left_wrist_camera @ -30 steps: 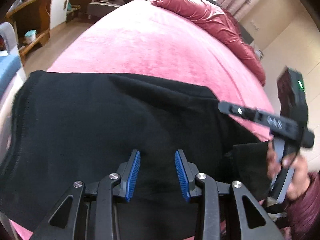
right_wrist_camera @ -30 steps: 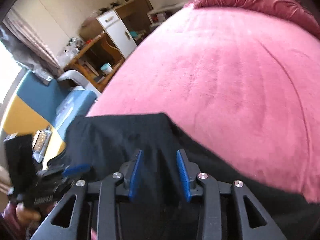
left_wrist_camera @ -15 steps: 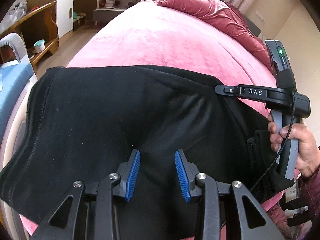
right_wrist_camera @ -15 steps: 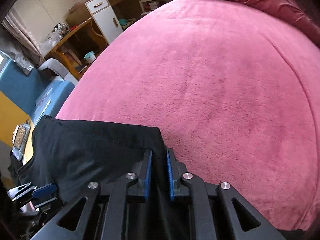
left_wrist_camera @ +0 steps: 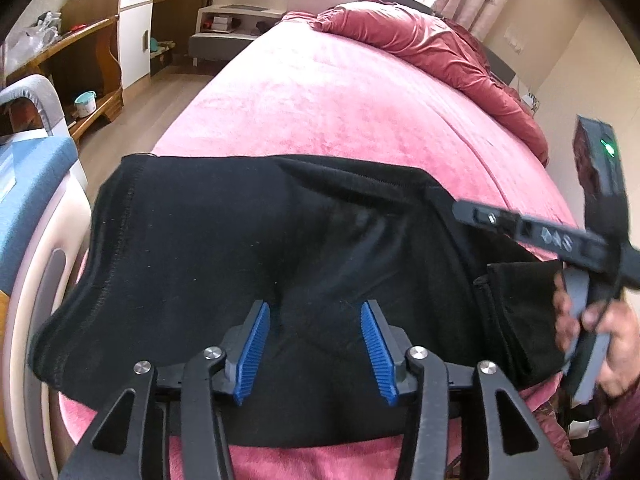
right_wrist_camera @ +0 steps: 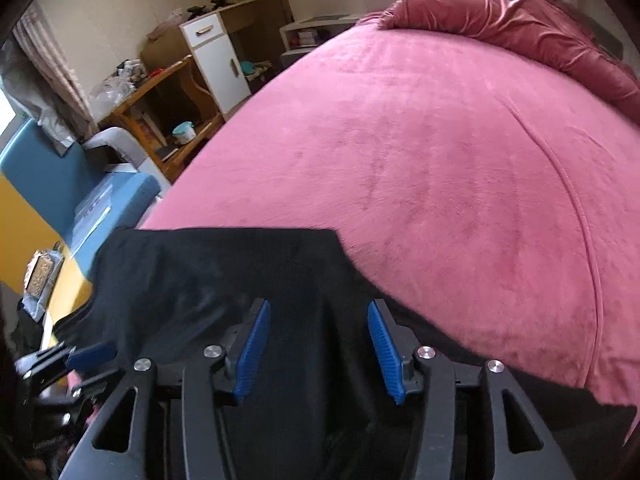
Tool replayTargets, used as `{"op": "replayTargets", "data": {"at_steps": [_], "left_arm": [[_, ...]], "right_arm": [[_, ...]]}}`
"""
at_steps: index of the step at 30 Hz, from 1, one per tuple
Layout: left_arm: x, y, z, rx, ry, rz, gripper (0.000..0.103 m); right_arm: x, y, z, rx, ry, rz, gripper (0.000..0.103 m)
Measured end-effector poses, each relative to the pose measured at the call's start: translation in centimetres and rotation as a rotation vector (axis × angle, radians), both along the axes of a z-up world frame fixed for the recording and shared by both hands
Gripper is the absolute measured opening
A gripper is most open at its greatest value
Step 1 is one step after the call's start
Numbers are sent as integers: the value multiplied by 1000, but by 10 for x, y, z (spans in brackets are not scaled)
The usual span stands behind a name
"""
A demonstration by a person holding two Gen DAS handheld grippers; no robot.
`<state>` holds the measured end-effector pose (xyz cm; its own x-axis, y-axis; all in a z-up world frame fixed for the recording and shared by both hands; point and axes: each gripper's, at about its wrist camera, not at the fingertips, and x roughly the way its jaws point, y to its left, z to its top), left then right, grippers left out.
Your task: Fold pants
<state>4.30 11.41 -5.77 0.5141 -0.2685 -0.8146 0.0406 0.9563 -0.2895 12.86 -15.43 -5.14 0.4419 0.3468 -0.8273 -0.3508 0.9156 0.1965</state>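
1. Half a second after being pinched nearly shut on the cloth's corner, the right tongs (right_wrist_camera: 320, 354) stood wide apart, their blue pads (right_wrist_camera: 253, 354) spread over black fabric and gripping nothing.
2. Black pants (left_wrist_camera: 208, 248) lay spread across the near end of a pink bed (left_wrist_camera: 340, 112), a stitched hem running down their left edge and overhanging the bed's side.
3. From the left wrist view, the left tongs (left_wrist_camera: 316, 354) were likewise apart, hovering just above a puckered ridge of cloth near the pants' front edge, with nothing clamped between them.
4. At the right of that same view, the right tongs' black body (left_wrist_camera: 532, 236) reached over the pants' right portion, blurred, with the person's right hand (left_wrist_camera: 600, 340) wrapped around the grey handle.
5. A folded flap of the pants pointed toward the far side, its edge lying on the pink cover.
6. A rumpled red quilt (left_wrist_camera: 420, 40) was heaped at the head of the bed, well apart from the pants.
7. A white cabinet (left_wrist_camera: 136, 32) and wooden shelving (left_wrist_camera: 92, 64) stood beside the bed on the left.
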Motion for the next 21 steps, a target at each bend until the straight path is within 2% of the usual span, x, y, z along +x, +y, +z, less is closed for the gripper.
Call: {"op": "replayTargets", "data": {"at_steps": [6, 9, 12, 15, 17, 19, 21], "left_arm": [[-9, 14, 14, -12, -18, -6, 53], [-12, 33, 23, -64, -19, 0, 55], [-16, 68, 34, -137, -31, 33, 63], [-20, 111, 40, -185, -40, 90, 64], [-23, 144, 37, -197, -28, 150, 64], [-22, 172, 24, -272, 22, 188, 64], [-22, 187, 15, -291, 45, 207, 63]], "right_arm": [[-53, 7, 3, 14, 10, 87, 52], [-73, 3, 0, 25, 29, 94, 52], [-91, -2, -5, 41, 54, 90, 52], [-106, -6, -8, 54, 69, 86, 52], [-116, -9, -11, 66, 82, 82, 52], [-124, -11, -13, 71, 88, 80, 54], [-132, -13, -16, 64, 97, 80, 55]]}}
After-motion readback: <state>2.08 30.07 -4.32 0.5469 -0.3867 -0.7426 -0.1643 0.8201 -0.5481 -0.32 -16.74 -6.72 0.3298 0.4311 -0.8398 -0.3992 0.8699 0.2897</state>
